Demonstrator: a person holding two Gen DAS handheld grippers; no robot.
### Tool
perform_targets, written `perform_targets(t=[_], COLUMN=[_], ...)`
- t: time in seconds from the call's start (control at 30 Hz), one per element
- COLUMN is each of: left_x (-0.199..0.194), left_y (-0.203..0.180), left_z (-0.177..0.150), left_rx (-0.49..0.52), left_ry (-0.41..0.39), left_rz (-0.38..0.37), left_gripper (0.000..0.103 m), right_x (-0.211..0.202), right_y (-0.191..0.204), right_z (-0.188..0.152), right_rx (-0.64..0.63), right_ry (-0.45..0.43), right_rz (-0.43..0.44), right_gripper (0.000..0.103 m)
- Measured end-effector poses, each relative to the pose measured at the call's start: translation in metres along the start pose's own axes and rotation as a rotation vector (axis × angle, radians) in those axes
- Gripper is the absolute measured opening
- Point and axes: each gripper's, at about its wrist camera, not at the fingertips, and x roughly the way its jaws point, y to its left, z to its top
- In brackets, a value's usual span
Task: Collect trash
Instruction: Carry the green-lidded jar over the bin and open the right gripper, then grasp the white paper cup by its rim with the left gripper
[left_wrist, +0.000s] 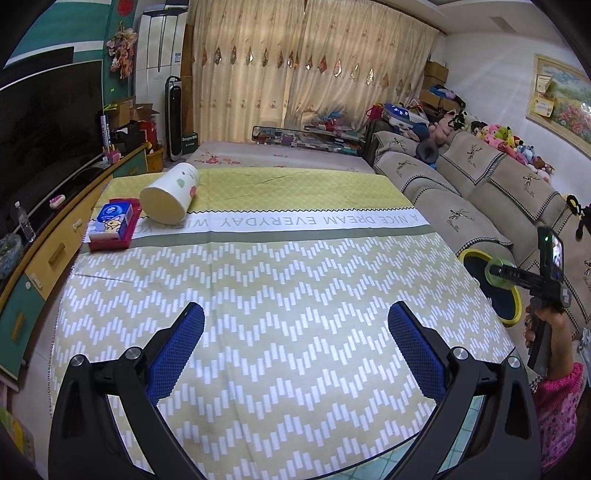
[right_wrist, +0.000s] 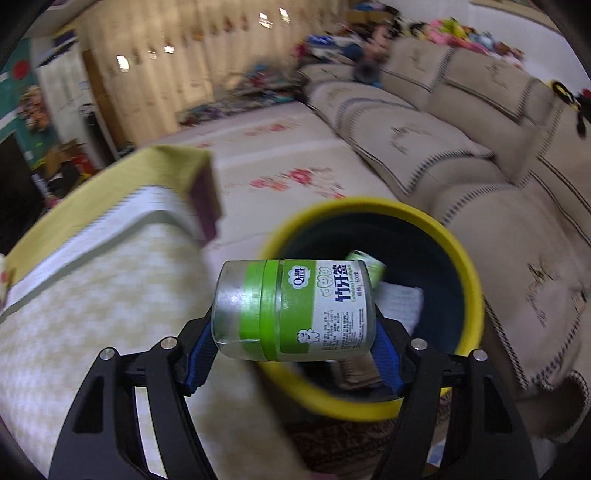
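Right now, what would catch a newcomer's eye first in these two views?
In the right wrist view, the right gripper holds a clear jar with a green label sideways above the yellow-rimmed bin, which already has scraps inside. In the left wrist view, the left gripper hangs open over the zigzag tablecloth. At the cloth's far left lie a tipped white cup and a tissue pack.

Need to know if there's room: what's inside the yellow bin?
Inside the bin: a green-labelled container and white paper. The jar held in front by the right hand-held gripper hides the rest.
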Motion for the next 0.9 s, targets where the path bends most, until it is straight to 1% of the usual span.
perform_targets(t=[0.1, 0.13, 0.23, 0.3, 0.47, 0.6, 0.67, 0.77, 0.9], left_x=[0.006, 0.009, 0.02, 0.029, 0.057, 0.086, 0.098, 0.122, 0.149], left_y=[0.003, 0.004, 0.015, 0.024, 0.052, 0.083, 0.096, 0.115, 0.133], left_z=[0.003, 0.005, 0.013, 0.02, 0.039, 0.06, 0.069, 0.084, 0.097], left_rx=[0.002, 0.003, 0.002, -0.004, -0.018, -0.068, -0.092, -0.1, -0.117], left_ry=[0.006, 0.006, 0.014, 0.032, 0.069, 0.095, 0.1, 0.107, 0.141], left_rz=[0.01, 0.019, 0.061, 0.074, 0.122, 0.119, 0.119, 0.152, 0.166], left_gripper=[0.098, 0.098, 0.098, 0.098, 0.098, 0.091, 0.085, 0.081, 0.076], right_x=[0.023, 0.026, 0.025, 0.024, 0.012, 0.005, 0.002, -0.002, -0.004], right_y=[-0.019, -0.024, -0.028, -0.027, -0.015, -0.004, 0.002, 0.008, 0.01], right_z=[0.003, 0.003, 0.002, 0.001, 0.002, 0.007, 0.008, 0.01, 0.012], right_rx=[0.031, 0.047, 0.059, 0.057, 0.03, 0.018, 0.007, -0.004, -0.007], right_ry=[0.05, 0.051, 0.034, 0.027, 0.002, -0.014, -0.021, -0.028, -0.032], right_rz=[-0.026, -0.03, -0.026, -0.016, 0.013, 0.038, 0.049, 0.056, 0.057], right_gripper=[0.068, 0.072, 0.074, 0.075, 0.075, 0.075, 0.075, 0.075, 0.076])
